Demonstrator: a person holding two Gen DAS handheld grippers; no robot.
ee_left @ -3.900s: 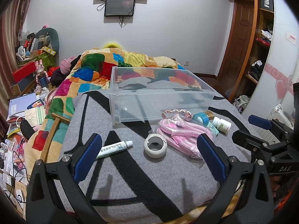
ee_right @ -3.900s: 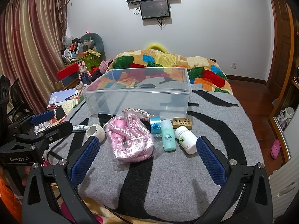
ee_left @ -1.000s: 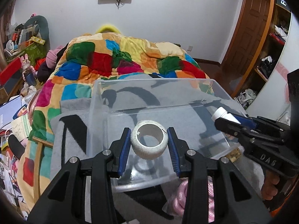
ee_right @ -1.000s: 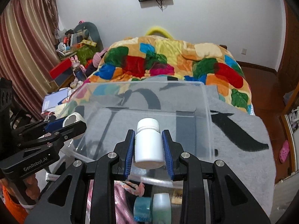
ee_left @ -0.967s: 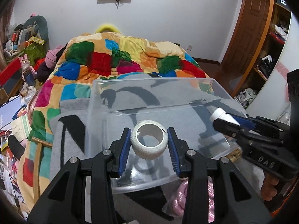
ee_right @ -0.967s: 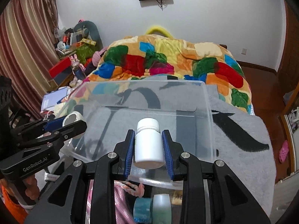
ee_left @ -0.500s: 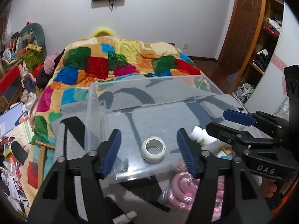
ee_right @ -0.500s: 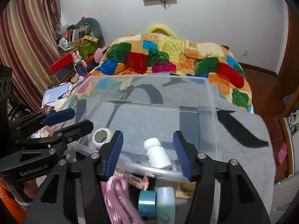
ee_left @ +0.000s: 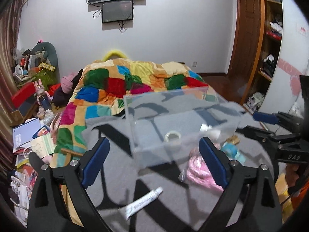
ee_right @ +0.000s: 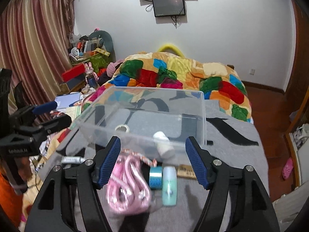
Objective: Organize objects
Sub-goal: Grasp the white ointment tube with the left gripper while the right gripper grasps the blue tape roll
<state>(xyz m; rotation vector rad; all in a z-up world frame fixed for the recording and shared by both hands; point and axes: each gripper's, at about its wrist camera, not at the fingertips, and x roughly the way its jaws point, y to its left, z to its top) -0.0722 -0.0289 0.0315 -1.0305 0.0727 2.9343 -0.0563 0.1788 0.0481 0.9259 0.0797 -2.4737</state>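
Two wrist views aimed at the clear bin (ee_left: 179, 127) from its near side.
The bin (ee_right: 146, 119) is seen from front-left by the left camera, front-right by the right; bin and quilt are shared.

White wall (ee_left: 173, 29) — patchwork quilt (ee_left: 135, 81), striped curtains (ee_right: 32, 38).

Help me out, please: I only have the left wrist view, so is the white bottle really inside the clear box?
Observer: Yes, the white bottle lies on its side inside the clear box, near its front wall.
Operator: Thank you. Is the right claw holding anything?
Observer: No, the right claw is open and empty.
Operator: What lies beside the pink rope?
Observer: Next to the pink rope, a blue tape roll and a mint bottle lie side by side, outside the box.
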